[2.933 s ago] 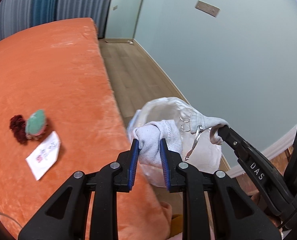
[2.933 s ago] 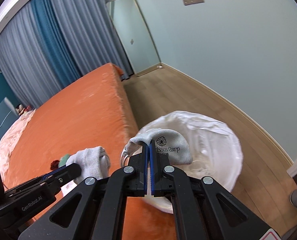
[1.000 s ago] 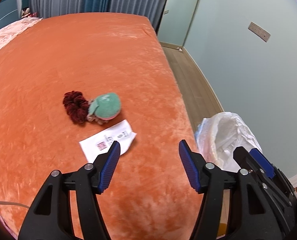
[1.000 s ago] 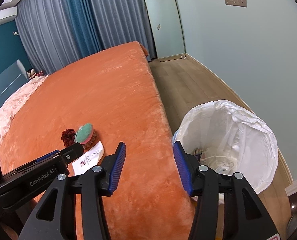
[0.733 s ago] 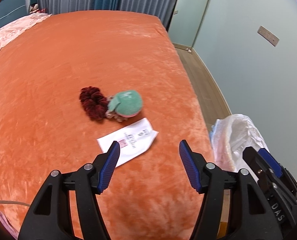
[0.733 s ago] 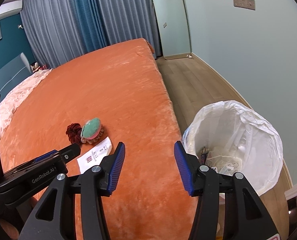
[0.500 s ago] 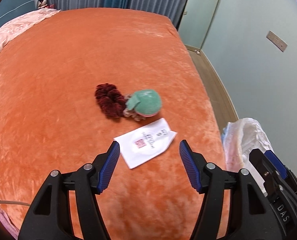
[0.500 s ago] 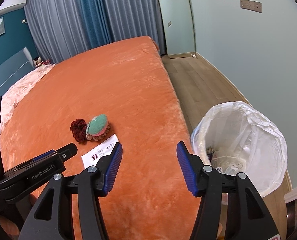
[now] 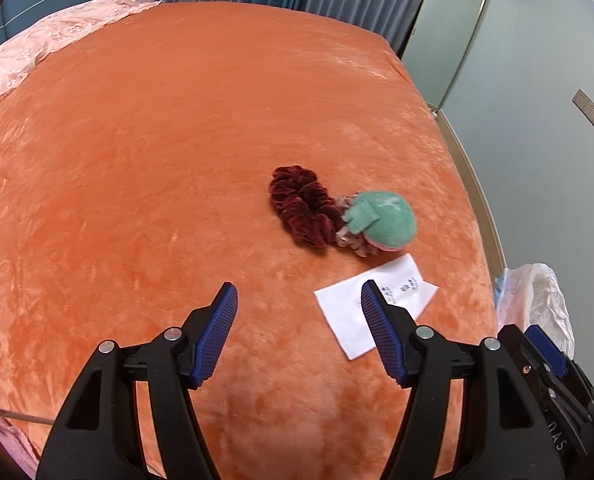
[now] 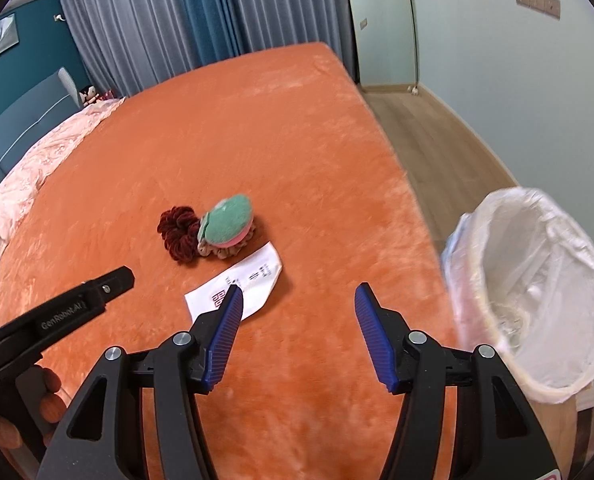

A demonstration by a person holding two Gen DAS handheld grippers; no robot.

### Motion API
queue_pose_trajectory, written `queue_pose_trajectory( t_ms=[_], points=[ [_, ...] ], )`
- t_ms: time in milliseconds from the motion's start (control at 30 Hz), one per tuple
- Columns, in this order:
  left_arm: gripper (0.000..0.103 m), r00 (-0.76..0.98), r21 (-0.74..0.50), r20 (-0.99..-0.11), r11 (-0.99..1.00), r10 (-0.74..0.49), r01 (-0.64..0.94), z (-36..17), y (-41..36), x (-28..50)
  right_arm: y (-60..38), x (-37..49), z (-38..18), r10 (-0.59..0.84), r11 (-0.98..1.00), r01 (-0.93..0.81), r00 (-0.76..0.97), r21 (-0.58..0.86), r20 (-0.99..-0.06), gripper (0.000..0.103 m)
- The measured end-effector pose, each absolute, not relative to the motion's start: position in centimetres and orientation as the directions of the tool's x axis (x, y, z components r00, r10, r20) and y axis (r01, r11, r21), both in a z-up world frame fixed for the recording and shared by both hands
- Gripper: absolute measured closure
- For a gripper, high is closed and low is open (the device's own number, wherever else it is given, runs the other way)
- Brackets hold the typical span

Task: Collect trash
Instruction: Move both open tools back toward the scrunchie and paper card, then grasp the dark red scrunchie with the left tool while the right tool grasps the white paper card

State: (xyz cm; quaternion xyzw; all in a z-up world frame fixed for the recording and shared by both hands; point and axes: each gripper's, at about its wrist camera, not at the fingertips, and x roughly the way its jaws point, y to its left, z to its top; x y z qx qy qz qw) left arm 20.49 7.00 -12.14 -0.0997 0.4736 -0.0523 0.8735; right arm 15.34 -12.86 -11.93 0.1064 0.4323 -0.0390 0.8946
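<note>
Change since earlier: both grippers, which a few seconds ago pinched grey socks over the bin, now hang released above the bed, and the socks are no longer in the jaws.
Bed: orange plush blanket [image 9: 177, 140] fills most of both views; a pink quilt [image 9: 49, 40] lies at 10 o'clock.
Left gripper [image 9: 299, 338]: jaws spread wide, nothing between them, hovering over bare blanket; its right fingertip overlaps the near corner of the paper slip in the left view.
Scrunchie: dark red velvet scrunchie [image 9: 303, 206] at 12 o'clock from the left gripper, touching the green piece.
Green piece: round green plush pad [image 9: 385, 220] with a pink underside, resting on a beige frill, just right of the scrunchie.
Paper slip: white printed paper slip [image 9: 371, 306] lies flat at 1 o'clock from the left gripper, just beside the green pad.
Right gripper [image 10: 299, 338]: jaws wide apart, holding nothing; the slip [image 10: 237, 286] sits at its 11 o'clock.
Trash bin: bin with a white plastic liner [image 10: 537, 280] stands on the wooden floor beside the bed edge, at 2 o'clock from the right gripper.
</note>
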Motion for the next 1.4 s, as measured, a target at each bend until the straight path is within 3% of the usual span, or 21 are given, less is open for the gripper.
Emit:
queue_pose_trajectory(
  t_ms=[433,700,833,900,967,1067,1400],
  points=[
    [0.042,0.537,-0.252,-0.820,0.967,-0.199,-0.026,-14.5,8.0,26.0,-11.3,19.7,-16.2,0.055,0.974,0.150,0.569,0.169,-0.821,0.046],
    [0.053,0.503,-0.272,-0.837,0.961,-0.213,-0.046,-17.1,7.2,29.8,-10.8,22.3,-18.6,0.072,0.970,0.159,0.543,0.186,-0.837,0.049],
    [0.067,0.485,-0.280,-0.844,0.959,-0.229,-0.034,-18.3,6.6,31.3,-10.8,22.7,-19.8,0.092,0.966,0.161,0.524,0.205,-0.847,0.064],
    [0.081,0.473,-0.293,-0.846,0.956,-0.246,-0.026,-18.9,6.5,31.8,-10.7,22.7,-20.0,0.109,0.963,0.156,0.523,0.221,-0.846,0.076],
    [0.085,0.473,-0.299,-0.845,0.954,-0.251,-0.029,-19.2,6.5,32.0,-10.5,22.6,-19.9,0.110,0.963,0.151,0.533,0.223,-0.839,0.081],
    [0.089,0.479,-0.298,-0.841,0.954,-0.253,-0.020,-19.0,6.7,31.8,-10.4,22.3,-19.5,0.130,0.960,0.141,0.536,0.240,-0.834,0.102],
    [0.094,0.517,-0.297,-0.819,0.955,-0.248,-0.014,-15.6,7.8,27.7,-10.3,19.6,-15.5,0.151,0.953,0.122,0.601,0.276,-0.785,0.102]
  ],
)
